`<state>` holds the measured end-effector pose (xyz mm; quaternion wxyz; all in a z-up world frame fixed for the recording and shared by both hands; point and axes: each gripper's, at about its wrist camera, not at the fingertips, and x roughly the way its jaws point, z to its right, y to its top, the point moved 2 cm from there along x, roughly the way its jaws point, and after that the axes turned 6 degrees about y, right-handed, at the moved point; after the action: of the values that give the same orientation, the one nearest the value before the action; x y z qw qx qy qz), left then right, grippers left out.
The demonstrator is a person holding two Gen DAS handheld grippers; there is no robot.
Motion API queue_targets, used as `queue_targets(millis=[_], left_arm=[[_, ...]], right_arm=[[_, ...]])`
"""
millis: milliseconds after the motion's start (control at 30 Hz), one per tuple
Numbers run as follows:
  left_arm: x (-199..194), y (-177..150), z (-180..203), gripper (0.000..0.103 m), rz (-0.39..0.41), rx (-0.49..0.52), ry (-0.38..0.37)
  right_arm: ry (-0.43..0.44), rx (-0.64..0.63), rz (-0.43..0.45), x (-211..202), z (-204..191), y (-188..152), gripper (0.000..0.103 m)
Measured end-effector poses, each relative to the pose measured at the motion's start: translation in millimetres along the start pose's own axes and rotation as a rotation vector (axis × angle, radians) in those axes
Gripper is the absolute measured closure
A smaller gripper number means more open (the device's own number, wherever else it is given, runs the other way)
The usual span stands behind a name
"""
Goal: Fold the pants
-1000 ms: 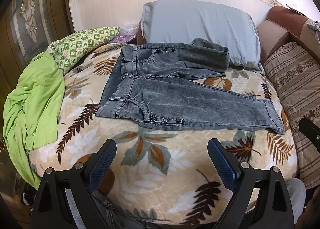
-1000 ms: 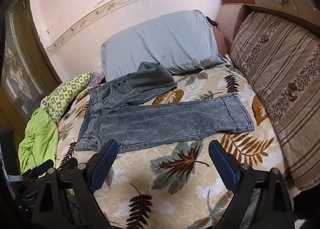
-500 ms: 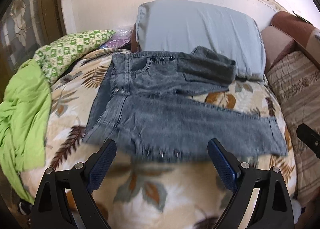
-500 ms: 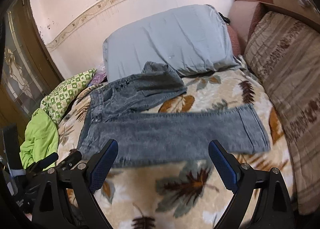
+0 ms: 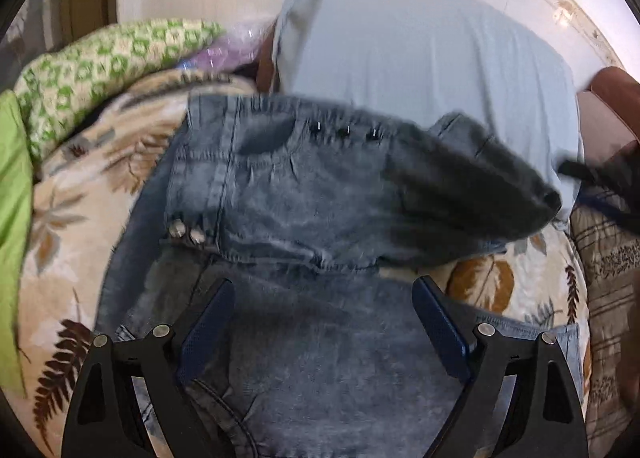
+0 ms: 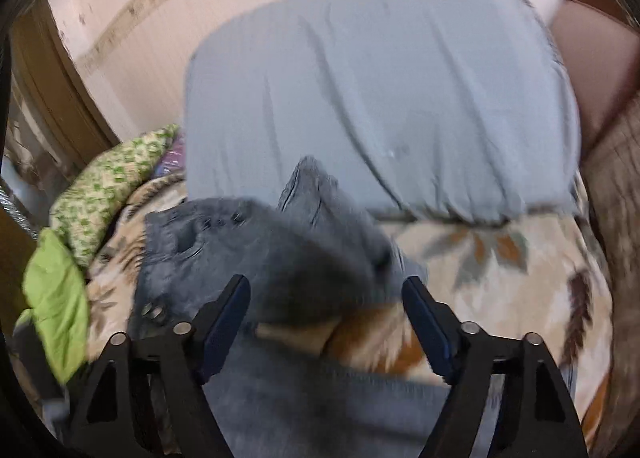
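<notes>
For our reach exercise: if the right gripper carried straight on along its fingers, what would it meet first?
Most likely the jeans: their bunched far leg fills the gap ahead of the open right gripper. The pillow lies behind. Blur makes depth uncertain.

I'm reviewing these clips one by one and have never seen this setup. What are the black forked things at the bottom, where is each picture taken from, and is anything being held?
No robot here: a person holds a hand-held claw in each hand, and each claw carries a wide-angle camera looking forward along its two fingers. The black forks with blue pads are those fingers.

One picture is from the left claw, the other from the right claw. Both are blurred by motion.

On a bed with a leaf-print blanket lie grey-blue jeans, one leg bent back near a pale blue pillow. A green patterned cushion and a bright green cloth sit at the left edge.

Both claws are open, fingers wide apart, close over the jeans. Nothing is held, and the pants are not yet folded.
</notes>
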<state>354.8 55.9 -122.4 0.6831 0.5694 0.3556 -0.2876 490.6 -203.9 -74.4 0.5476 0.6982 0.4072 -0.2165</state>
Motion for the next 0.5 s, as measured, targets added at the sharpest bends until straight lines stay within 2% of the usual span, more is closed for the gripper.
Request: queue_targets(millis=[100, 167, 233, 300, 333, 367, 400, 500], left_arm=[[10.6, 3.7, -5.8, 0.013, -0.002, -0.016, -0.003], [13.5, 4.3, -6.9, 0.013, 0.001, -0.014, -0.004], [15.8, 4.7, -7.0, 0.013, 0.001, -0.014, -0.013], [20.4, 6.8, -6.4, 0.013, -0.001, -0.013, -0.019], [15.1, 1.9, -5.9, 0.013, -0.002, -0.013, -0.023], [17.0, 2.7, -6.1, 0.013, -0.007, -0.012, -0.024], [12.0, -1.0, -5.8, 0.013, -0.012, -0.017, -0.031], [4.9, -2.7, -6.7, 0.013, -0.018, -0.035, -0.059]], right_arm=[[-0.081, -0.053, -0.032, 42.6, -1.5, 32.3, 0.028], [-0.110, -0.058, -0.077, 69.2, 1.5, 48.0, 0.036], [-0.148, -0.070, -0.137, 96.8, 1.6, 58.1, 0.040], [-0.194, -0.101, -0.193, 118.6, 0.9, 58.4, 0.063], [-0.219, -0.112, -0.219, 126.1, 1.4, 55.2, 0.091], [-0.216, -0.105, -0.243, 129.6, 2.7, 51.1, 0.096], [-0.211, -0.098, -0.235, 125.5, 3.0, 47.1, 0.096], [-0.193, -0.111, -0.146, 85.8, -2.8, 37.4, 0.098]])
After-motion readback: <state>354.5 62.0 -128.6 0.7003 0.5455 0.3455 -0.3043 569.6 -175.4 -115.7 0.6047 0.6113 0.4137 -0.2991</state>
